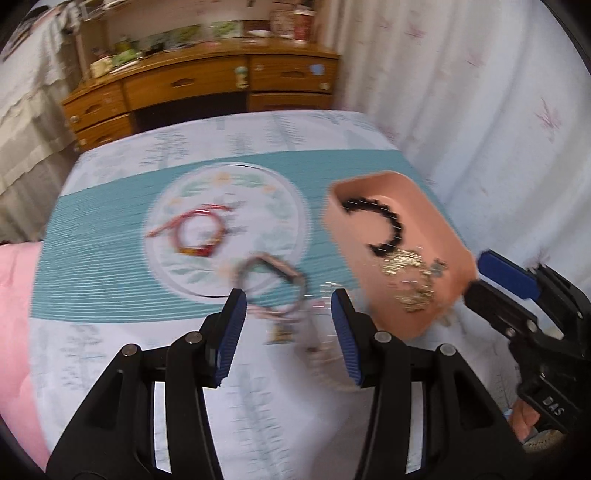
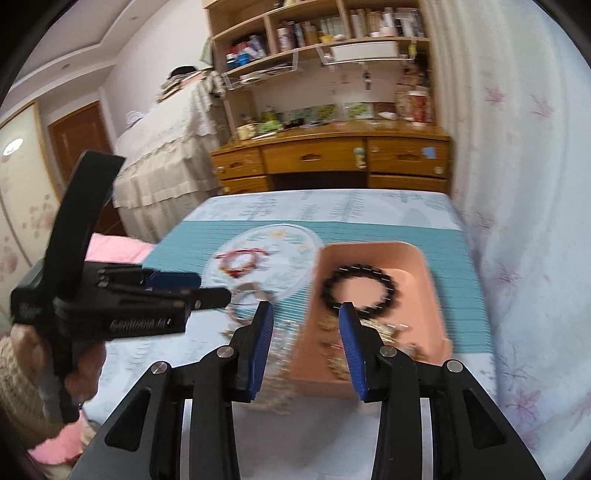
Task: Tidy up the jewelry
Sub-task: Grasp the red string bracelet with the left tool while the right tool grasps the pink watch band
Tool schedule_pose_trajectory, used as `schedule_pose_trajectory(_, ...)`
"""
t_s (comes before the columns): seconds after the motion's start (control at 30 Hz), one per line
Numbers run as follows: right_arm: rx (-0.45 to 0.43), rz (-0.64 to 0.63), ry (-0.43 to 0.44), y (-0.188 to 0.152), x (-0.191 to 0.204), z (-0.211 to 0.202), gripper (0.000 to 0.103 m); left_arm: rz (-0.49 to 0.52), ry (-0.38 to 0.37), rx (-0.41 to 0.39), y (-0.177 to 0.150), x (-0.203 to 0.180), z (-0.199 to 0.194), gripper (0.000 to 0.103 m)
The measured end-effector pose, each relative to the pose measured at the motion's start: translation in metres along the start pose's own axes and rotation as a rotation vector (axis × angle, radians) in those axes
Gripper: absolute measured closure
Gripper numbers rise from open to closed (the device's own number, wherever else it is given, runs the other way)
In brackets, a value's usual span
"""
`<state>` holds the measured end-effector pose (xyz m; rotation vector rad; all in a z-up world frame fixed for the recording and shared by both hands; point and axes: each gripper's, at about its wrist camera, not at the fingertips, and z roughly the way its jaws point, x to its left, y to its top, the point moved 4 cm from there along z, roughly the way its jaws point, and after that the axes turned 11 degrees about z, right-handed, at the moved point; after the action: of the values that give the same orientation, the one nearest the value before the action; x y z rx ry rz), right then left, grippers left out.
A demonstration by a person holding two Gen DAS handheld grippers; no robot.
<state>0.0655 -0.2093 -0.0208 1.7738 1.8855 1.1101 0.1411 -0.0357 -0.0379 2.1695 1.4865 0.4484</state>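
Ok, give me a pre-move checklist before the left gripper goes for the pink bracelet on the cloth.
1. Left gripper open: ok.
2. Left gripper empty: ok.
3. Pink bracelet ahead of the open fingers, still on the cloth: ok.
4. Pink tray has room beside the black bead bracelet and gold pieces: ok.
5. Right gripper open and empty: ok.
6. Pale strand near the bracelet, tangled with it or not: cannot tell, blurred.

Wooden desk with drawers (image 2: 332,158) against far wall, cluttered wooden shelves (image 2: 317,33) above; white floral curtain (image 2: 524,184) right, brown door (image 2: 79,136) left.
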Motion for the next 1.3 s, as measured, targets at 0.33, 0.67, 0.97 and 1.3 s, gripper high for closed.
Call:
schedule_pose_trajectory(0.33, 0.284, -0.126, 0.052, 0.047, 0.098, 0.068, 0.066, -0.091, 0.091, 0.090, 0.025, 0.092, -0.007, 0.055)
schedule_pose_trajectory(0.67, 0.588, -0.138, 0.067, 0.027, 0.118, 0.183, 0.068, -0.194, 0.065, 0.280, 0.024, 0.130, 0.074, 0.055)
schedule_pose_trajectory(0.97, 0.640, -0.187, 0.039, 0.000, 0.107, 0.223, 0.077, -0.276, 0.016, 0.320, 0.016, 0.136, 0.118, 0.055)
schedule_pose_trajectory(1.3, 0.559, -0.134, -0.023, 0.014, 0.076, 0.222, 0.094, -0.402, -0.074, 0.289, 0.023, 0.144, 0.131, 0.055)
